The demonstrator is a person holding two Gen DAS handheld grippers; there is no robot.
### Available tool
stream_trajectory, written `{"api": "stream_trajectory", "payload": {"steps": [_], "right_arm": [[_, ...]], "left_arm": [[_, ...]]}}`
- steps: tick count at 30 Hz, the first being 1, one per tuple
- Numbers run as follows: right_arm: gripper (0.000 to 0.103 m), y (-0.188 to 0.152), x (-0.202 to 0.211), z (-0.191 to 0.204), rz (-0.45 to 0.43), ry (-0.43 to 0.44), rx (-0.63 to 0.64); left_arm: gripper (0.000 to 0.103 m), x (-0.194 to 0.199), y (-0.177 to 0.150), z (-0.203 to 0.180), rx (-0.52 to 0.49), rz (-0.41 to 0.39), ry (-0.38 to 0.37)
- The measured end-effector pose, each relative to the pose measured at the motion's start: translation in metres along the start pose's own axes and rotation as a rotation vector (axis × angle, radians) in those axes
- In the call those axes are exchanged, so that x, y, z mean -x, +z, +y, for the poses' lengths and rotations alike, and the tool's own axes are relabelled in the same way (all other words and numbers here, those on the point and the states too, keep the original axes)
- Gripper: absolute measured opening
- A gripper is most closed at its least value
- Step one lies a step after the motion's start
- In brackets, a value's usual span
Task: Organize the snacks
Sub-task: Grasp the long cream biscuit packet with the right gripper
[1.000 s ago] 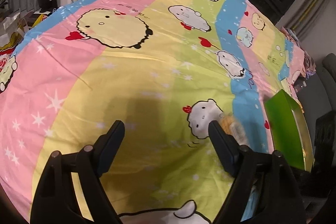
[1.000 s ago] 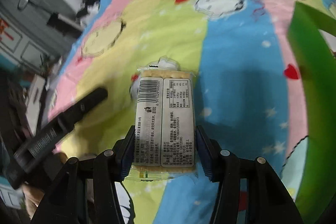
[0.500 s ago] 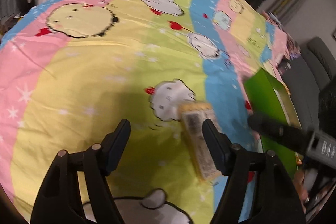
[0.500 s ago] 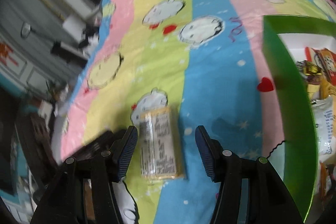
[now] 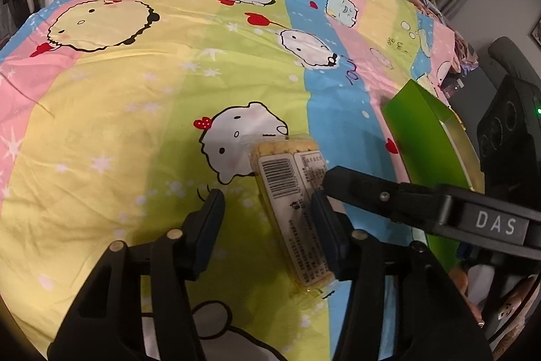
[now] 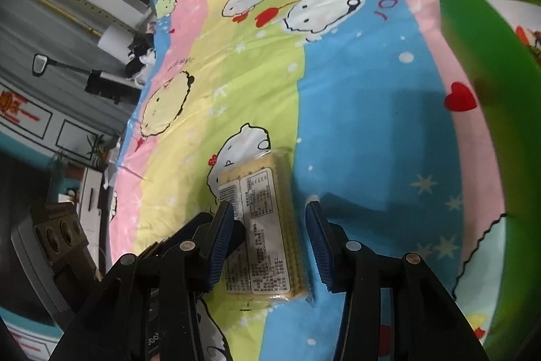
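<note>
One cracker pack (image 6: 262, 232) flat, lengthwise between both tools, jaws closing, apart

A bed sheet (image 5: 142, 110) striped in pink, yellow, green and blue, dotted with cartoon animals, stars and red hearts, covers the whole surface. Lying flat on it, label and barcode up, is 1 cracker packet (image 5: 294, 208), its top end overlapping a white cartoon animal (image 5: 243, 137). Off on the blue stripe's far side sits a green box (image 5: 429, 137).
</note>
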State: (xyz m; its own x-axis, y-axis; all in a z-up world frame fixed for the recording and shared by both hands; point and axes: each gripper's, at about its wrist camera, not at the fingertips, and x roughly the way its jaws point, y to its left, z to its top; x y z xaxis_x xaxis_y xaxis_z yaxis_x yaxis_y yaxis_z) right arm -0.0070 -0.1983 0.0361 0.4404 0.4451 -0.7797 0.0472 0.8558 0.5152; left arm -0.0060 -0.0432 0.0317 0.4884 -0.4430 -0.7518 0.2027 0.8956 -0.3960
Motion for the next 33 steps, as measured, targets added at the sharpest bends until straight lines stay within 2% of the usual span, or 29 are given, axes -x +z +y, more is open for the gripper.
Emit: {"api": "stream_trajectory", "payload": {"steps": [6,10,25,33], "right_arm": [[0.047,-0.001,-0.006,-0.007,0.019,-0.012,-0.015],[0.047,-0.001,-0.006,-0.008,0.022,-0.005,-0.014],[0.048,0.003,0.001,-0.014,0.011,0.077,-0.06],[0.053,0.003,-0.003,-0.01,0.028,0.098,-0.055]], "left_arm": [[0.045,-0.001,0.0,0.006,0.033,0.009,-0.032],[0.045,0.0,-0.001,0.005,0.025,0.005,-0.024],[0.043,0.0,0.0,0.006,0.032,0.005,-0.034],[0.042,0.002,-0.002,0.003,0.027,0.009,-0.034]]}}
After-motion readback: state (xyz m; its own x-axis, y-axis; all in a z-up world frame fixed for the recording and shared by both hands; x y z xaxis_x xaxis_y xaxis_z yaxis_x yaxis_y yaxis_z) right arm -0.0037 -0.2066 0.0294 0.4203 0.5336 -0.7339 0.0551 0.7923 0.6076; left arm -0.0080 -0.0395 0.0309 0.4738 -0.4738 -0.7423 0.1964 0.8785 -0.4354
